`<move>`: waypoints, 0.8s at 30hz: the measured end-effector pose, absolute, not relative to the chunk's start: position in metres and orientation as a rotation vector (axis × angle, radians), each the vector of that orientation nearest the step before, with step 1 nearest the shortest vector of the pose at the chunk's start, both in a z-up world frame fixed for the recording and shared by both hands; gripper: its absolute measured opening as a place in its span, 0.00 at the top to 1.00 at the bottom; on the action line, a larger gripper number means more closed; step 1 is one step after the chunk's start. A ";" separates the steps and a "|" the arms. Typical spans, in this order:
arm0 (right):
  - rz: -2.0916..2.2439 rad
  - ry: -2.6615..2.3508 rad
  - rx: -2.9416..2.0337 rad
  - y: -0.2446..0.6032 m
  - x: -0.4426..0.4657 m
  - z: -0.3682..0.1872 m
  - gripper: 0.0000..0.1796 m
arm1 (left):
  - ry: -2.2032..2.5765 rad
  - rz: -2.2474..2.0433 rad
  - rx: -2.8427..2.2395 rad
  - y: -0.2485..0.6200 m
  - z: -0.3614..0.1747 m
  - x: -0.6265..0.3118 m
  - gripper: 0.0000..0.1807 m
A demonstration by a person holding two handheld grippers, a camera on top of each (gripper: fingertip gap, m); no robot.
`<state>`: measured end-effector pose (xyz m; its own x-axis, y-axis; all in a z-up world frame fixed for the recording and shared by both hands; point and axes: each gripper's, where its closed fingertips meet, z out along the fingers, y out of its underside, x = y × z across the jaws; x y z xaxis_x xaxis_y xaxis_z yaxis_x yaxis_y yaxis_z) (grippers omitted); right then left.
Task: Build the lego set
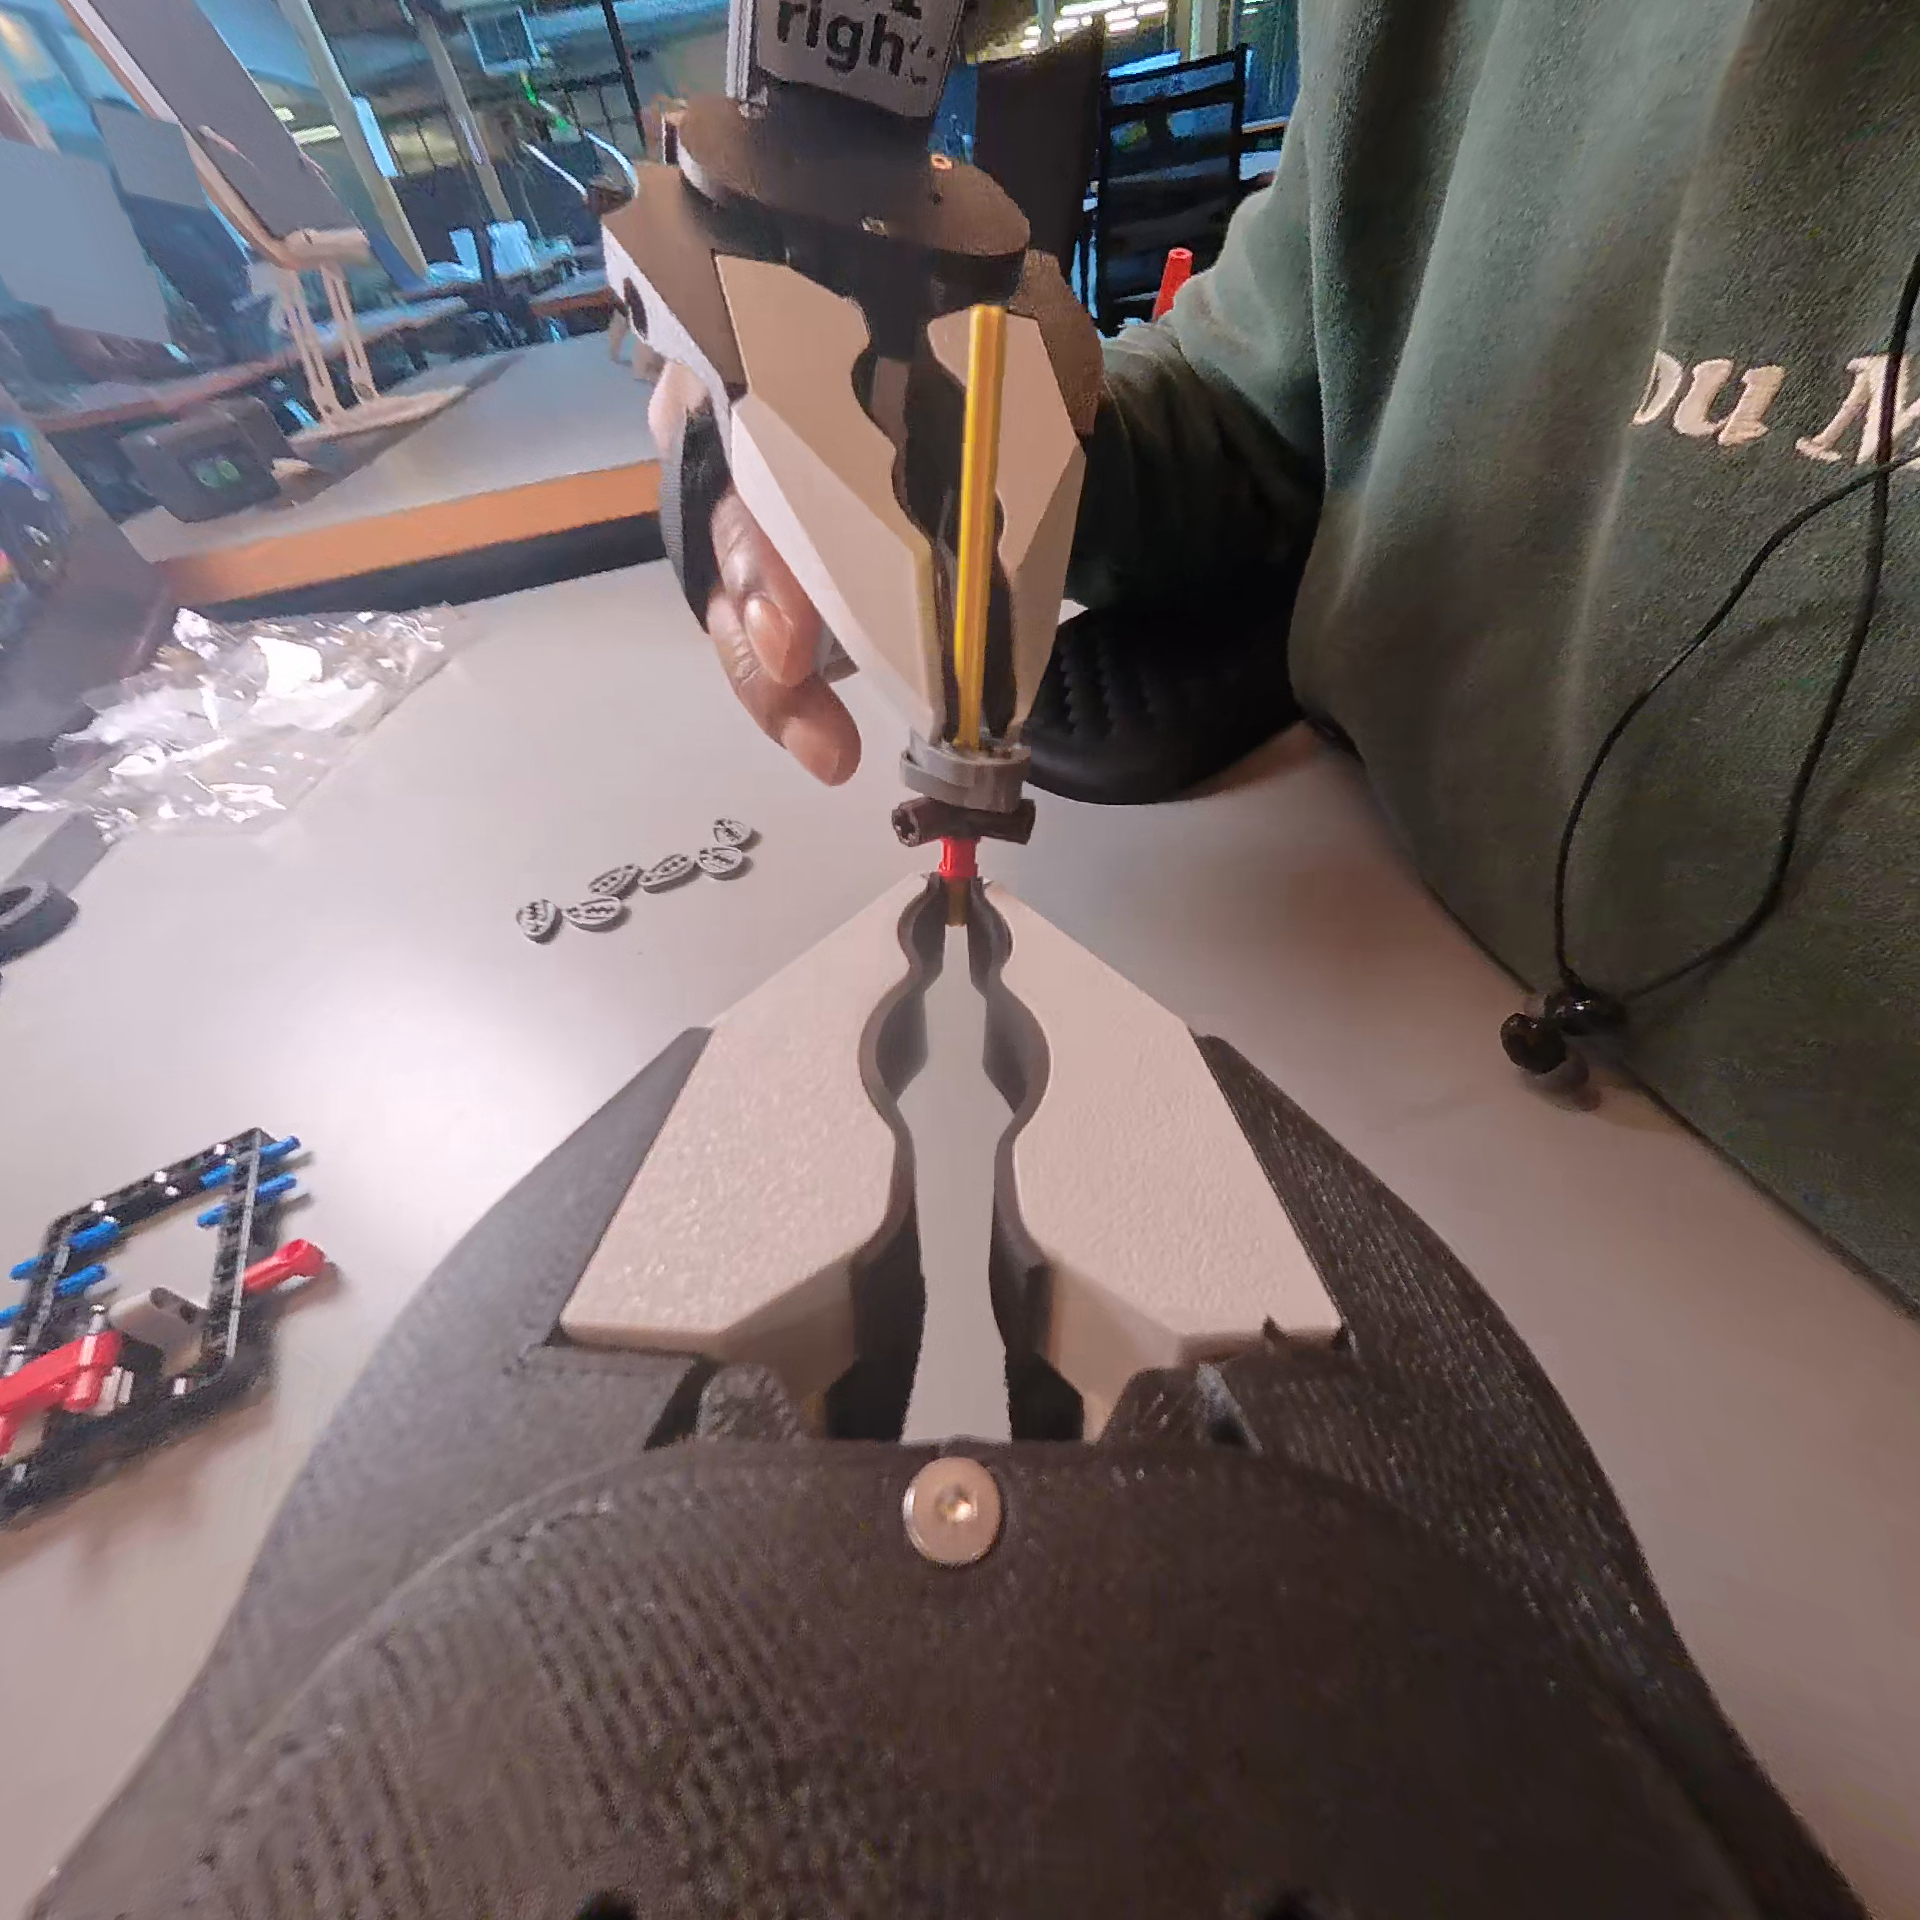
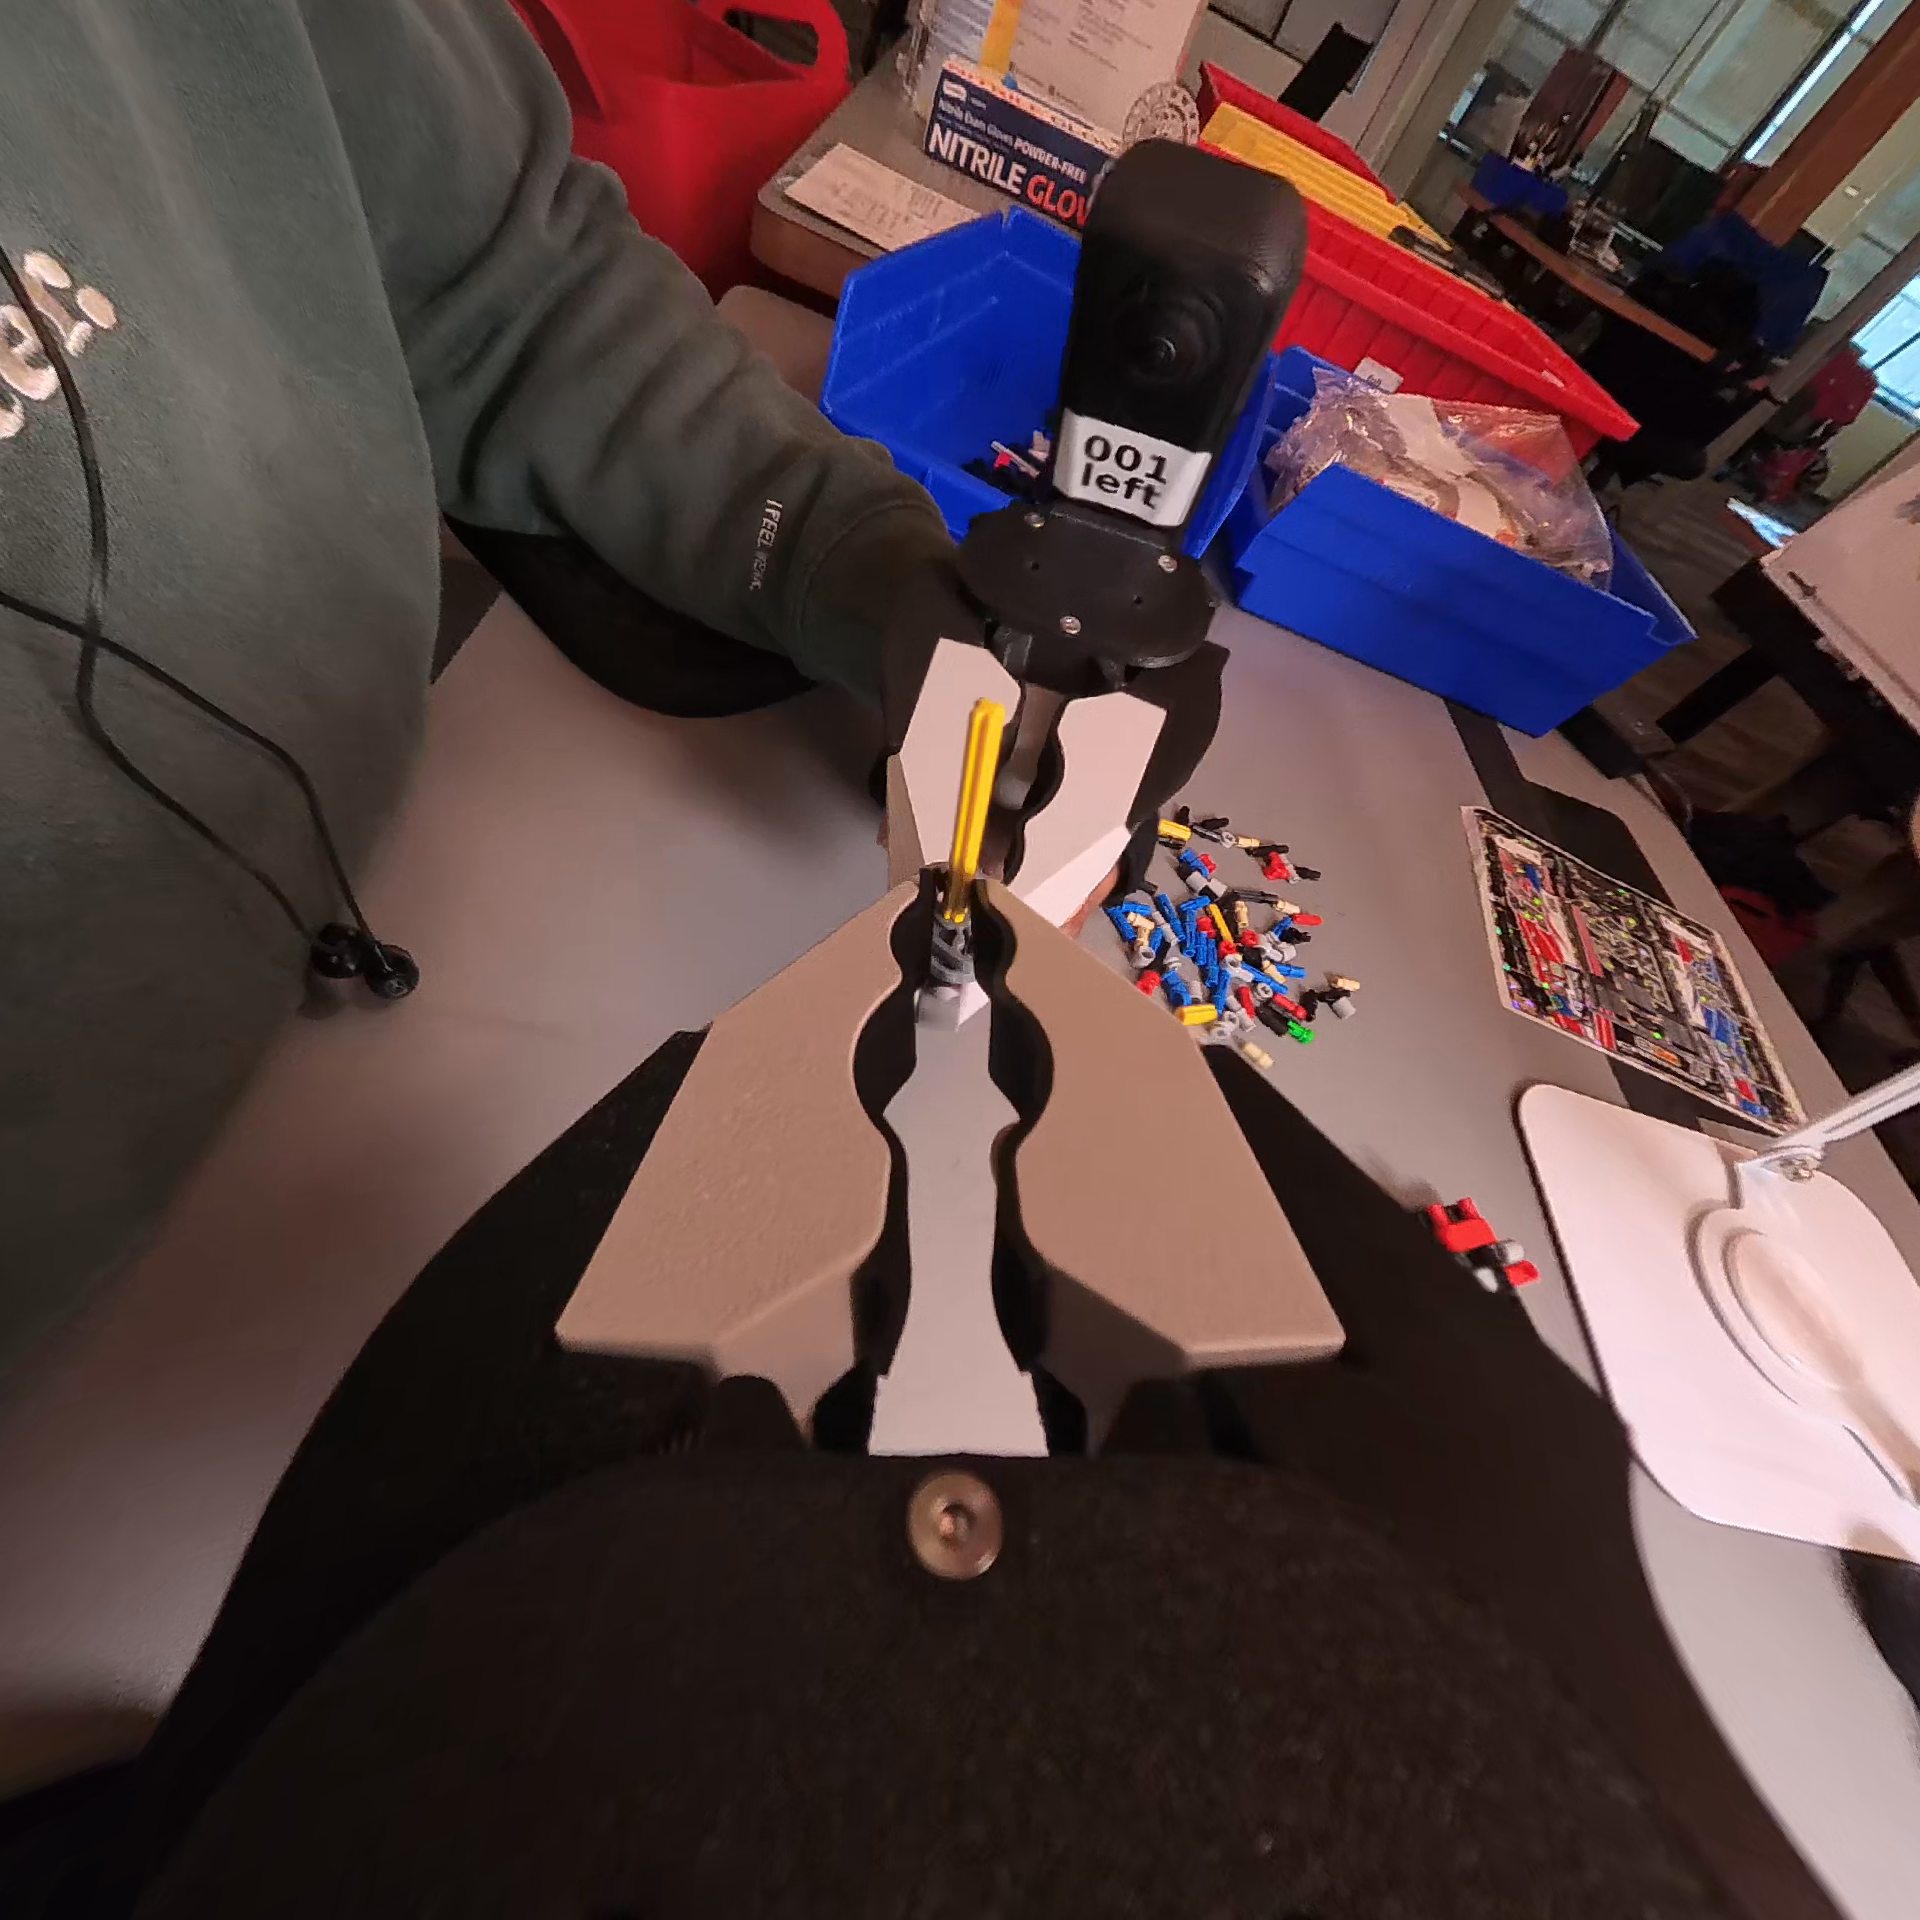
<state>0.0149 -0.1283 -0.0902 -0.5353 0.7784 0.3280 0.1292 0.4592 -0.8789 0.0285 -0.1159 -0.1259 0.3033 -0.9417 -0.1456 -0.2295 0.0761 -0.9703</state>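
Note:
My left gripper and right gripper meet tip to tip above the grey table. Between them is a small assembly: a long yellow axle, a grey bush, a black cross connector and a red piece. The left gripper is shut on the red end. In the right wrist view my right gripper is shut on a ribbed grey piece on the yellow axle, which rises past its tips.
A black frame with blue pins and red parts, grey oval pieces and clear bags lie left. A pile of small pins, a printed sheet, a white base and blue bins lie right.

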 end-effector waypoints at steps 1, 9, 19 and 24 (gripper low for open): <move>1.088 -1.961 -0.767 -0.128 0.014 -0.092 0.97 | 1.166 -0.792 -1.430 -0.116 -0.127 0.029 0.99; 1.092 -2.000 -0.850 -0.126 0.012 -0.105 0.97 | 1.197 -0.790 -1.533 -0.115 -0.140 0.028 0.99; 1.106 -1.990 -0.886 -0.122 0.011 -0.107 0.97 | 1.183 -0.768 -1.579 -0.112 -0.142 0.026 0.99; 1.090 -1.939 -0.891 -0.110 0.008 -0.105 0.96 | 1.146 -0.754 -1.600 -0.104 -0.143 0.020 0.99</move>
